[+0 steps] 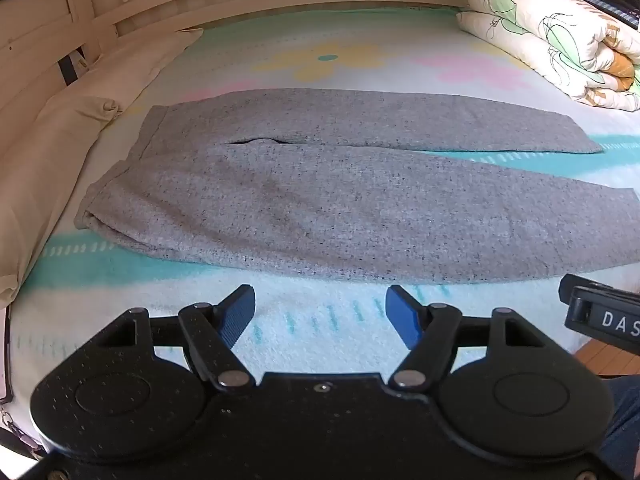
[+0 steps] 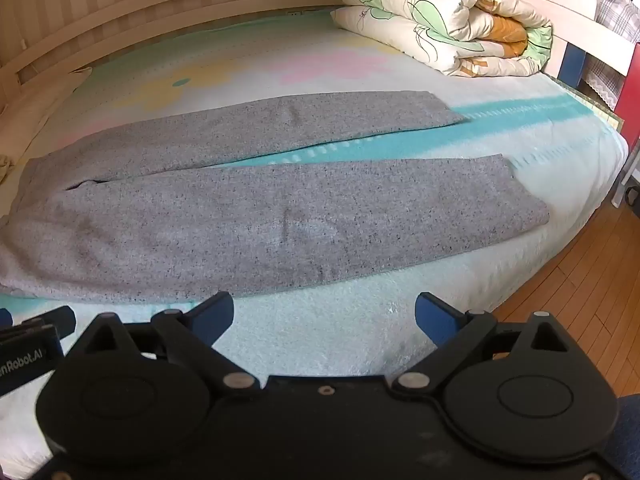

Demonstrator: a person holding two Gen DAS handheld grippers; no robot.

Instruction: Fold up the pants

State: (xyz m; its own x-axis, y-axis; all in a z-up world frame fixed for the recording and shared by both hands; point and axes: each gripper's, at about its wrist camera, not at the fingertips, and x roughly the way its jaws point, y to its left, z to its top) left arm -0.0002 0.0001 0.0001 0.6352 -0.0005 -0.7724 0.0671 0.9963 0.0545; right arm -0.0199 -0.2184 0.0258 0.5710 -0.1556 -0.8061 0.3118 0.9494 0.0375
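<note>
1. Left wrist view: pants point(image 1: 320, 200), one pair, grey speckled knit, lie flat on the bed point(image 1: 340, 320), waistband point(image 1: 116, 176) at left near the pillow point(image 1: 52, 152), two legs running off to the right w/ a narrow V gap between them. Left gripper point(image 1: 320, 300) hovers over bare blanket just short of the near leg's edge, not touching cloth; its two blue pads point(image 1: 240, 312) stand wide apart, nothing held. Corner of the right gripper's body shows at far right edge.

2. Right wrist view: same pants point(image 2: 260, 216), both leg hems point(image 2: 516, 196) visible at right, far leg's hem a bit further back. Right gripper point(image 2: 324, 316) also over bare blanket near the near leg's long edge, pads spread, empty. One rolled quilt point(image 2: 448, 24) sits well apart at the far corner; wood floor point(image 2: 580, 280) at right.

3. Step, my read: fold not begun; garment spread, no crease yet, both tools staged at the near side.

4. Next move prob. needs both tools to pinch the near leg's edge, left toward waistband, right toward hem, then carry it over onto the far leg so the legs stack. Grab should take both cloth layers, else the leg opens.

5. Count: 1 pants, 2 legs, 2 grippers, 1 pillow, 1 quilt.
</note>
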